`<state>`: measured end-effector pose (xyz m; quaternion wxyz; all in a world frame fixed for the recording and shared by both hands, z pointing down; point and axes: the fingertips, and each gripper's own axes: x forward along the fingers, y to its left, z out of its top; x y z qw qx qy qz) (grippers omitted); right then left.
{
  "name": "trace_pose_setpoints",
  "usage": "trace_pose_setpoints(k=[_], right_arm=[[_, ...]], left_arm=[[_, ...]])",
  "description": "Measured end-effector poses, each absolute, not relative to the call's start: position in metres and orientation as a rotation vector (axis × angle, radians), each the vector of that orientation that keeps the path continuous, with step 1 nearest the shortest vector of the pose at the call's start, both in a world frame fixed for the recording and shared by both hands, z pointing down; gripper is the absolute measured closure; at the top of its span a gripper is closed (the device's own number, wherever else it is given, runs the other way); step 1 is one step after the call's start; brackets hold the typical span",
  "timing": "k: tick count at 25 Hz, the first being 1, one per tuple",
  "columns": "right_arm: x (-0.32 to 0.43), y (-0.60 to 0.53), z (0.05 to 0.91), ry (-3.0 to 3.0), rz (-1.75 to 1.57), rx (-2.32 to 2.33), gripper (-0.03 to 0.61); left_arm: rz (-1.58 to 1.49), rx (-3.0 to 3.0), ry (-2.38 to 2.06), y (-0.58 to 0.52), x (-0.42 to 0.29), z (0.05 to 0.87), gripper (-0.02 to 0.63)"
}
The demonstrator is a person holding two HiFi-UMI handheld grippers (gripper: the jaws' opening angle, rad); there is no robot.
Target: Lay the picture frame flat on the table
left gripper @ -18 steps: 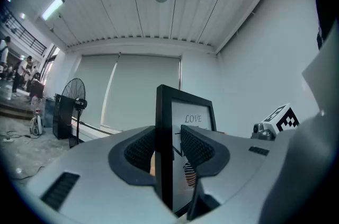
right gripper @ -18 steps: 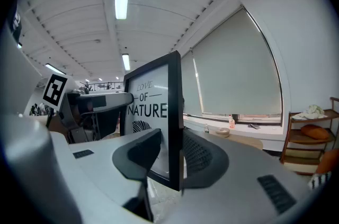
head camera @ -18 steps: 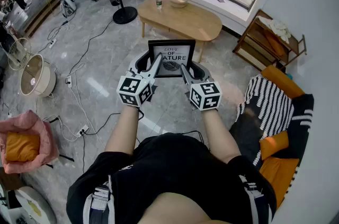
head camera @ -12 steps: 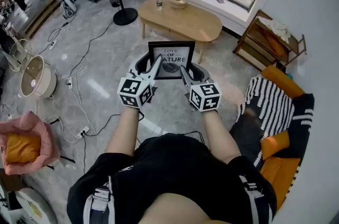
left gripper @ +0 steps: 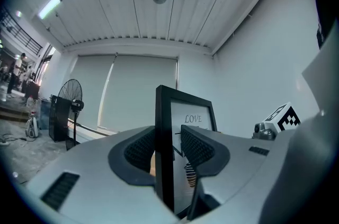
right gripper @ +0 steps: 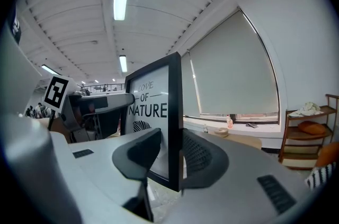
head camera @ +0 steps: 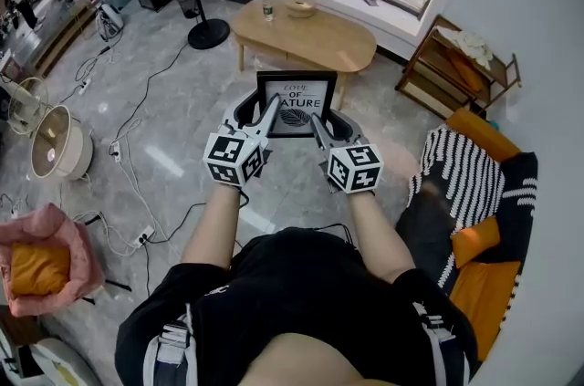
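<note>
Both clamped: left hand-held gripper (head camera: 258, 110) on left edge, right hand-held gripper (head camera: 330, 121) on right edge of black picture frame (head camera: 296, 101), white print "LOVE OF NATURE", held mid-air over floor (head camera: 173, 147), near wooden bench (head camera: 319, 37).

Black picture frame (head camera: 296, 103) (white print); black-and-white striped cushion (head camera: 459, 182).
</note>
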<state>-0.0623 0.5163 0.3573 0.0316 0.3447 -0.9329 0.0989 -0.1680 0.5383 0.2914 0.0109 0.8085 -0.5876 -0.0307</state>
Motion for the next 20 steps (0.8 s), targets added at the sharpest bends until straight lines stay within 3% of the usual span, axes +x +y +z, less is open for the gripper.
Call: trace_pose_setpoints(k=[20], right_arm=[[-0.097, 0.503, 0.369, -2.838, 0.320, 1.185, 0.433]], left_arm=[[-0.092, 2.607, -1.722, 0.516, -0.204, 0.302, 0.460]])
